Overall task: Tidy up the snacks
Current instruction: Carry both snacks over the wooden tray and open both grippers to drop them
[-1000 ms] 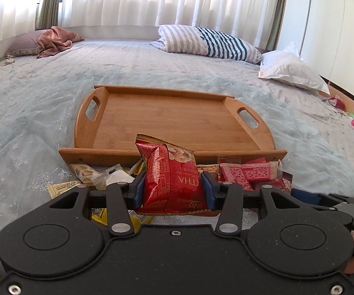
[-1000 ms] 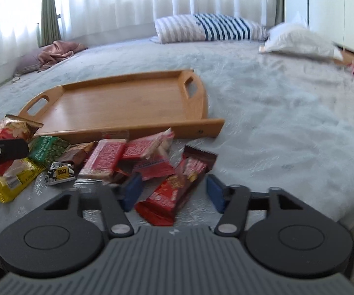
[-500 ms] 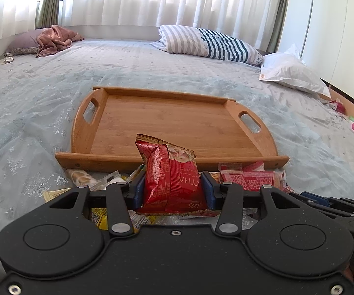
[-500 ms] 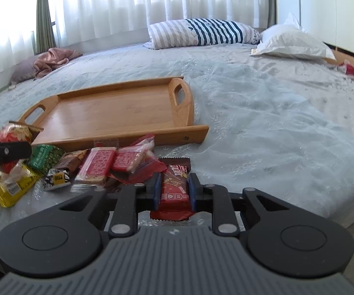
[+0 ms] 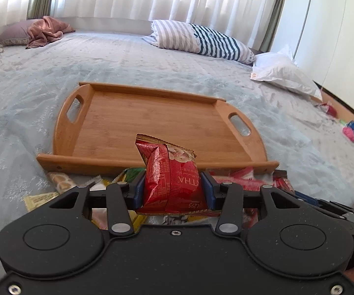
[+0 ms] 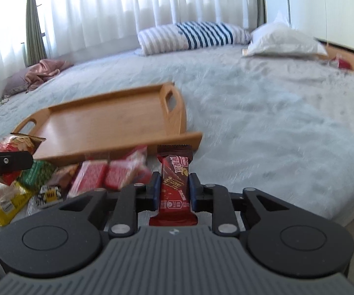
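Note:
My left gripper is shut on a puffy red snack bag and holds it above the near rim of the wooden tray. My right gripper is shut on a dark red wafer bar, lifted off the bed near the tray's right corner. The tray floor is bare. A pile of loose snacks lies on the bedspread in front of the tray. The left gripper with its red bag shows at the left edge of the right wrist view.
The tray sits on a pale blue bedspread. A striped pillow and a white pillow lie at the far side, a pink cloth at the far left. The bed edge drops off at the right.
My right gripper closed on the wafer bar and lifted it off the bed. My left gripper rose with the red bag and moved toward the tray.

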Motion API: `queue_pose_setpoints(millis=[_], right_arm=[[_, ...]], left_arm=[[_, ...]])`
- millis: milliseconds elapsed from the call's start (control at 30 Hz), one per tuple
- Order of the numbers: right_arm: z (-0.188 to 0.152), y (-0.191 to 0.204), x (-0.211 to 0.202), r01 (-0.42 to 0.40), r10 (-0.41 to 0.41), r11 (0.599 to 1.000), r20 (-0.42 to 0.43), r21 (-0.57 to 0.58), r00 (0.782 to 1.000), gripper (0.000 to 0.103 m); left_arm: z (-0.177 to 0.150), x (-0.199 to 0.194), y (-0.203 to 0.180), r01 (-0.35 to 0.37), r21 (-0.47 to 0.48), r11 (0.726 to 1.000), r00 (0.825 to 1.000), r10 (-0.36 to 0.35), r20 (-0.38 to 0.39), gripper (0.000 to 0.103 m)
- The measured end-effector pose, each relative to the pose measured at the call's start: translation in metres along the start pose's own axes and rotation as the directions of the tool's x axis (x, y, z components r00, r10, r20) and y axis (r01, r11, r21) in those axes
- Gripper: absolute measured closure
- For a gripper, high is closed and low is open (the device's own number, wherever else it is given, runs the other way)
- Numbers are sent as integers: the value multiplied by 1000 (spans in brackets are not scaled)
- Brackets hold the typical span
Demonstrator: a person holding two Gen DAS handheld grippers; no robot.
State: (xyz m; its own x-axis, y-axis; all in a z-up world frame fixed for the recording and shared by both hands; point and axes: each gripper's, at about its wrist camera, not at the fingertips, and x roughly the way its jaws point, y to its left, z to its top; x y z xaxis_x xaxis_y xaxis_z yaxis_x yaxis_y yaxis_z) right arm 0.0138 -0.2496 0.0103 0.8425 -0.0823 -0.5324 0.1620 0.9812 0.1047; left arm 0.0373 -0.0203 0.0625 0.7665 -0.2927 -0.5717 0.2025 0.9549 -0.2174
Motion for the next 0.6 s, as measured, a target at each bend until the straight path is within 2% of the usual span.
queue_pose_setpoints(millis=[133,367,500,600], right_arm=[[20,-3,2,-29,29,1000,33,3,999,76],[70,-4,34,-172,172,984,0,40,985,75],[99,-2,65,-222,224,973,-26,63,974,75],[115,3,91,-258,262,964,-53,69,964,75]], left_arm=[[15,7,0,6,-1,1000,1000,-6,20,59],[56,33,-1,57,-39,998,997,-55,49,59],[75,65,4,73,-78,994,997,-72,6,59],[87,92,4,57,-61,996,998,-59,-30,59]])
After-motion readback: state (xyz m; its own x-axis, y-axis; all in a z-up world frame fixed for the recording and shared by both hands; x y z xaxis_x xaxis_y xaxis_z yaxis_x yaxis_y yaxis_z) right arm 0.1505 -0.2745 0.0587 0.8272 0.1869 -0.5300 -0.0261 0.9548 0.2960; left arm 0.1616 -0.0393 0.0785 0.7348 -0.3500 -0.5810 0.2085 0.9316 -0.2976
